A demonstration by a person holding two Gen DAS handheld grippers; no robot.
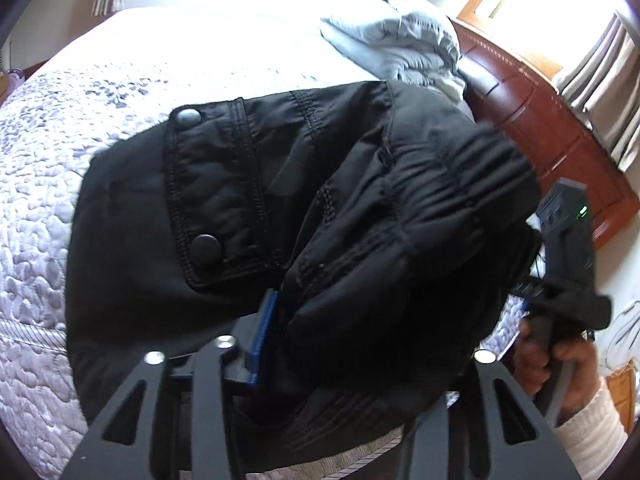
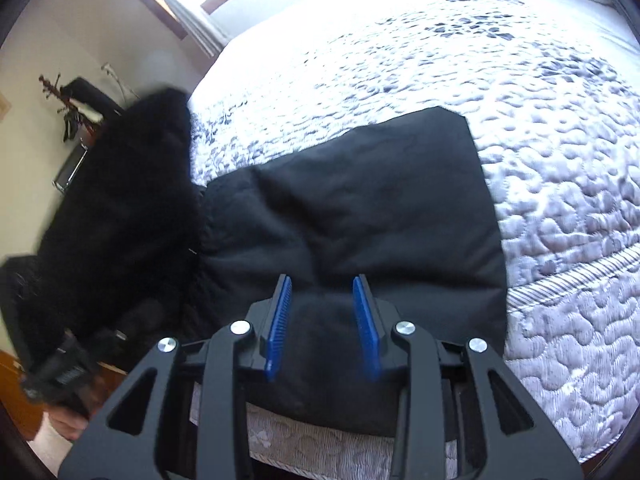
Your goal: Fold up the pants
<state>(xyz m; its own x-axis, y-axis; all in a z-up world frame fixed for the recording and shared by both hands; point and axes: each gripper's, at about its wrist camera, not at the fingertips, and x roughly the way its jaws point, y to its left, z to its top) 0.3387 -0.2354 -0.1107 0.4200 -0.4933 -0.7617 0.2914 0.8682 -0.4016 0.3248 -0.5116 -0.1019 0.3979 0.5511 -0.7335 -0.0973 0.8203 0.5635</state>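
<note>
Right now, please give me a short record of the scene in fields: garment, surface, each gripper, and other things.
garment: black pants, one part flat on the bed, waistband end lifted
surface: bed with quilted bedspread
left gripper: shut on the pants near the elastic waistband; only one blue pad shows
right gripper: open, blue pads apart over the flat part, holding nothing
other things: grey bedding at far side of bed; wooden headboard
</note>
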